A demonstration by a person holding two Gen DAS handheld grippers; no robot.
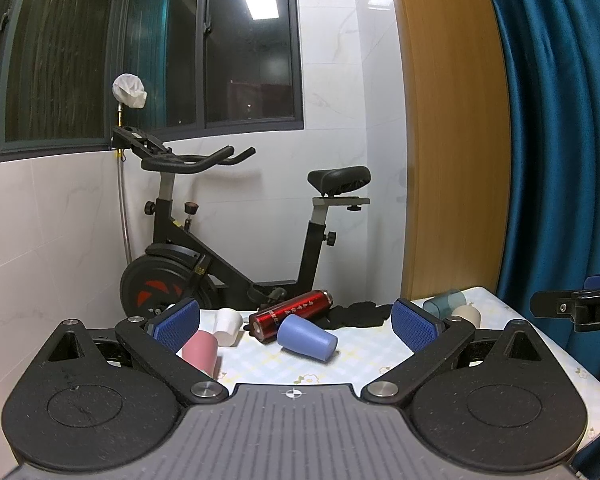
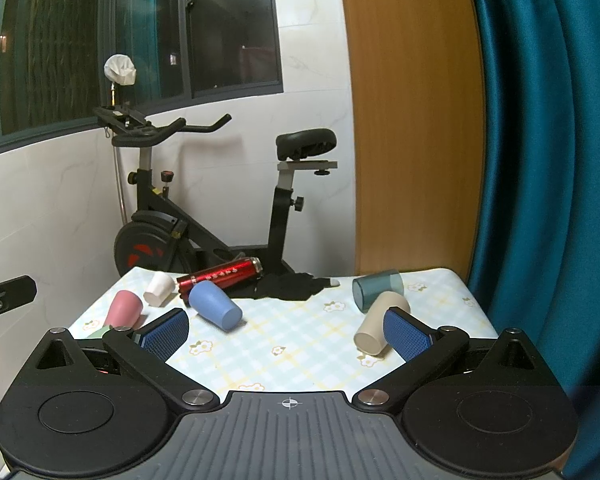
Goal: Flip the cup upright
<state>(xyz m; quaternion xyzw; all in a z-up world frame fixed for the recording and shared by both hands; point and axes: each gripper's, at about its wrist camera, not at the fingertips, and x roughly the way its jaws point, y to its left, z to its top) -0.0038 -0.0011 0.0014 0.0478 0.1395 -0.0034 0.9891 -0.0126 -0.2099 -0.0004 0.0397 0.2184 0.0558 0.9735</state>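
Several cups lie tipped on a checked tablecloth (image 2: 284, 332). A blue cup (image 1: 306, 337) (image 2: 215, 311) lies on its side in the middle. A pink cup (image 1: 201, 350) (image 2: 123, 309) and a white cup (image 1: 228, 326) (image 2: 159, 288) are at the left. A beige cup (image 2: 380, 328) (image 1: 466, 315) and a clear teal cup (image 2: 377, 288) (image 1: 444, 301) lie at the right. My left gripper (image 1: 296, 324) is open and empty, above the near table edge. My right gripper (image 2: 286, 332) is open and empty, with its right finger pad (image 2: 404, 336) beside the beige cup.
A red metal flask (image 1: 290, 313) (image 2: 220, 274) lies behind the blue cup, next to a black cloth (image 2: 290, 286). An exercise bike (image 1: 204, 256) stands behind the table by the tiled wall. A blue curtain (image 2: 540, 140) hangs at the right.
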